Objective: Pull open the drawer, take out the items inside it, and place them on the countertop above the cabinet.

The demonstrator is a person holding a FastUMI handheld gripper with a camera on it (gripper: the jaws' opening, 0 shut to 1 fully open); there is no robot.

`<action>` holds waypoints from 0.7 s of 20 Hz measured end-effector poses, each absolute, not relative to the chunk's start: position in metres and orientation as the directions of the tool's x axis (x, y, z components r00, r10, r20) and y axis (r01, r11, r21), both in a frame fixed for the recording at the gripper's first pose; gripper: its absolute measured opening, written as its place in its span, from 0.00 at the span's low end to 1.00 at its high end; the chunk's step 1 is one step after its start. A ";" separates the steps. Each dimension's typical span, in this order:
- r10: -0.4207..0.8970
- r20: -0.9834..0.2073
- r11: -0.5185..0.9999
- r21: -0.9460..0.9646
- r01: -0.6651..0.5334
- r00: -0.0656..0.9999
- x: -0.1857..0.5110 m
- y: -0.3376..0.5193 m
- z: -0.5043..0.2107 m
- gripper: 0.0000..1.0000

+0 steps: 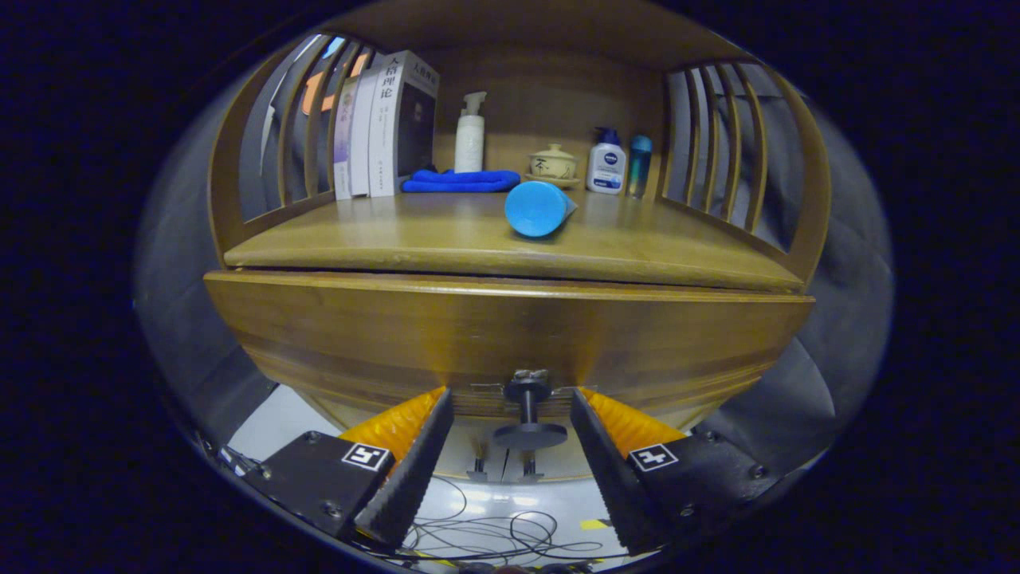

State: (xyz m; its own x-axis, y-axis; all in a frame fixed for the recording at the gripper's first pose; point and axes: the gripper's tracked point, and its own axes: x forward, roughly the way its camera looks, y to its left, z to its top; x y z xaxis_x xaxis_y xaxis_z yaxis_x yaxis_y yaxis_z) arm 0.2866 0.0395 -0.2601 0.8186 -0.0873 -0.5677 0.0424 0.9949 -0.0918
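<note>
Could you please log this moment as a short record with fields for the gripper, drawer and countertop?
gripper: gripper open, fingers either side of the drawer knob, not touching it
drawer: drawer front looks shut
countertop: countertop holds a blue cylinder lying on its side
back row: books, blue cloth, pump bottle, lidded cup, lotion bottle, teal bottle

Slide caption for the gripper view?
Open gripper straddles the closed drawer's knob; blue cylinder lies on the countertop.

Things at the back of the shelf

Books (382,127) standing beside a folded blue cloth (460,182), a white pump bottle (469,135), a small lidded pot (553,163); loose wires (494,534) on the floor.
</note>
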 end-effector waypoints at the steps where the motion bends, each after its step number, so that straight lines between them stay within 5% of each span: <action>1: -0.092 -0.559 0.995 -0.090 0.049 0.824 0.290 0.041 -0.261 0.95; 14: 0.022 -0.417 0.981 -0.168 -0.101 0.909 0.234 0.060 -0.198 0.96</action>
